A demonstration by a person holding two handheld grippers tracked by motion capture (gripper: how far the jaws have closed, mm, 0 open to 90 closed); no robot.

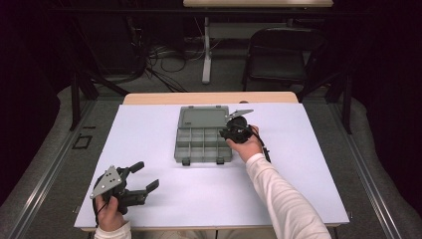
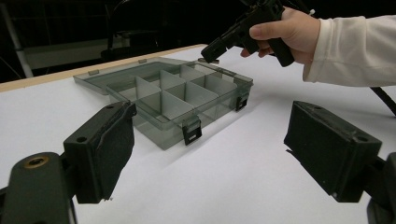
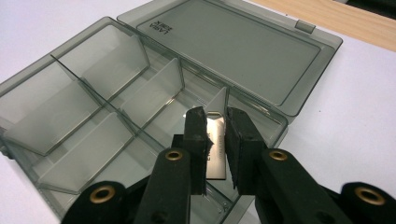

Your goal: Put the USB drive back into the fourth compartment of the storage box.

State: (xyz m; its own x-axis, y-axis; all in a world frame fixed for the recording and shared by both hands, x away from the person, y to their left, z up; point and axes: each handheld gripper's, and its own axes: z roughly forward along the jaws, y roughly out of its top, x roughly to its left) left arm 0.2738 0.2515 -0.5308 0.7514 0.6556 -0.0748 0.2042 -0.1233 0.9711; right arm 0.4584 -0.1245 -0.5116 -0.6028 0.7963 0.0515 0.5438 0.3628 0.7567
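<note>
A smoky grey compartment box [image 1: 203, 145] lies mid-table with its lid [image 1: 204, 117] folded flat behind it. My right gripper [image 1: 225, 133] reaches in from the box's right side. In the right gripper view its jaws [image 3: 217, 122] are shut on a thin, shiny divider plate [image 3: 216, 154] standing upright in a compartment beside the hinge. Other dividers [image 3: 116, 60] stand in their slots. My left gripper [image 1: 146, 176] rests open near the table's front left, well apart from the box [image 2: 161, 133]. The left gripper view also shows the right gripper [image 2: 212, 50] over the box's far corner.
The white table top [image 1: 308, 164] has bare room all around the box. A wooden strip [image 1: 209, 97] runs along its far edge. On the floor beyond stand a black folding chair [image 1: 281, 52] and a table leg [image 1: 206, 50], with cables [image 1: 164, 59] nearby.
</note>
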